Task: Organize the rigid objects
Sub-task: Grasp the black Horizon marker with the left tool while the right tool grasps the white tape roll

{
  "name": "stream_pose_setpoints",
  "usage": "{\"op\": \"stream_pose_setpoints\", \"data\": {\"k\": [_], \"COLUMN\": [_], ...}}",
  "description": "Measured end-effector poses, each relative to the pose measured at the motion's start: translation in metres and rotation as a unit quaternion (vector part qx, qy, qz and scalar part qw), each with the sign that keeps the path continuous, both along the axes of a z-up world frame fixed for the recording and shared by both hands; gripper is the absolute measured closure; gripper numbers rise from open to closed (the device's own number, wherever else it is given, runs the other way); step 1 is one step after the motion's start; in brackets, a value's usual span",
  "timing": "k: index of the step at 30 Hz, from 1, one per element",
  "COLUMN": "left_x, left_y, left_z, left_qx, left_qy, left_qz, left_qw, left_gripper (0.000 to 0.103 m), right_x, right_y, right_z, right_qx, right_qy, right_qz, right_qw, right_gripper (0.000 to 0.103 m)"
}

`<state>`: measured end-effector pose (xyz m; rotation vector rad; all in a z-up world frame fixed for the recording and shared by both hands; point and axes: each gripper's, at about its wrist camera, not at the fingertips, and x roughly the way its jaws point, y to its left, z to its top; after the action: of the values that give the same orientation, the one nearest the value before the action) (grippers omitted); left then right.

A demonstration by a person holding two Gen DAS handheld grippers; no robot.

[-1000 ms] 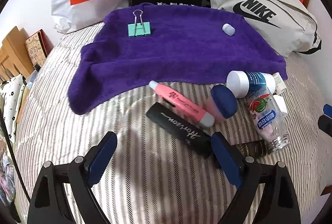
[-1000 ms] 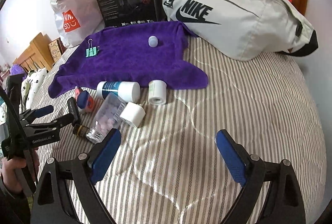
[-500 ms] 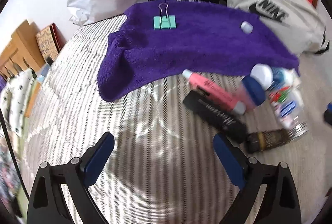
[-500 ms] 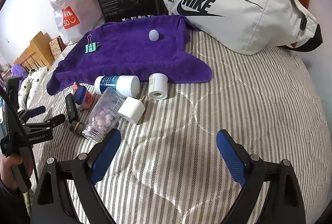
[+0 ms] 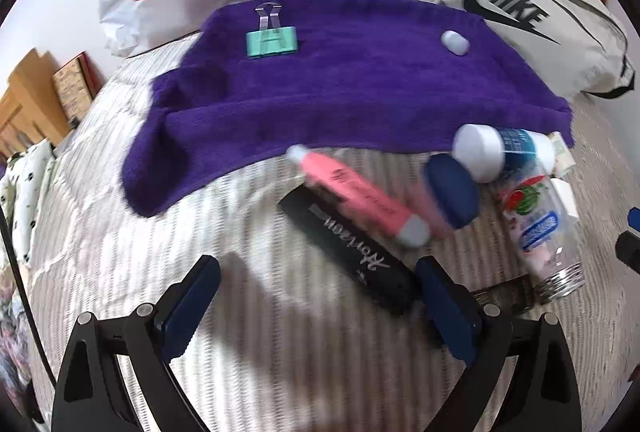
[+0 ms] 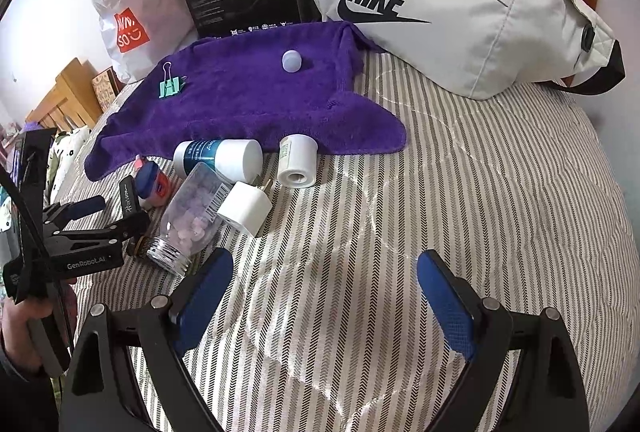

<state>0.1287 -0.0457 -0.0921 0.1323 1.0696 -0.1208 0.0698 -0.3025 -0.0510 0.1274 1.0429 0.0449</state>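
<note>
Our left claw is opening over the striped bed, empty, approaching the black tube at one o'clock, touching the pink marker. Next we centre on the tube. Our right claw hangs open, empty. Motion blur hides the labels.

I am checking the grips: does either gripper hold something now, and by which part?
Nothing is held. The left gripper is opening over the bed, with only the black pen's end near one finger. The right gripper is open and empty.
</note>
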Motion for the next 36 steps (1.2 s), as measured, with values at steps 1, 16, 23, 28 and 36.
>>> {"op": "stream_pose_setpoints", "data": {"k": [1, 16, 23, 28, 36], "left_x": [-0.002, 0.011, 0.009, 0.010, 0.008], "left_y": [0.006, 0.020, 0.007, 0.011, 0.013], "left_z": [0.001, 0.006, 0.009, 0.009, 0.008], "left_qx": [0.005, -0.026, -0.013, -0.023, -0.028], "left_qy": [-0.002, -0.013, -0.025, -0.024, -0.029], "left_qz": [0.003, 0.006, -0.023, -0.025, -0.029], "left_qw": [1.0000, 0.9996, 0.9993, 0.9991, 0.9988], "left_gripper": [0.003, 0.055, 0.080, 0.080, 0.080], "right_x": [0.000, 0.009, 0.031, 0.055, 0.075], "right_y": [-0.001, 0.001, 0.004, 0.008, 0.019], "right_z": [0.000, -0.013, -0.015, -0.017, -0.024], "right_qx": [0.000, 0.008, 0.005, 0.006, -0.010], "right_qy": [0.000, 0.001, -0.014, -0.022, -0.013], "right_qz": [0.000, 0.009, 0.012, 0.012, 0.024], "right_qw": [1.000, 1.000, 1.000, 1.000, 1.000], "right_gripper": [0.011, 0.011, 0.012, 0.024, 0.047]}}
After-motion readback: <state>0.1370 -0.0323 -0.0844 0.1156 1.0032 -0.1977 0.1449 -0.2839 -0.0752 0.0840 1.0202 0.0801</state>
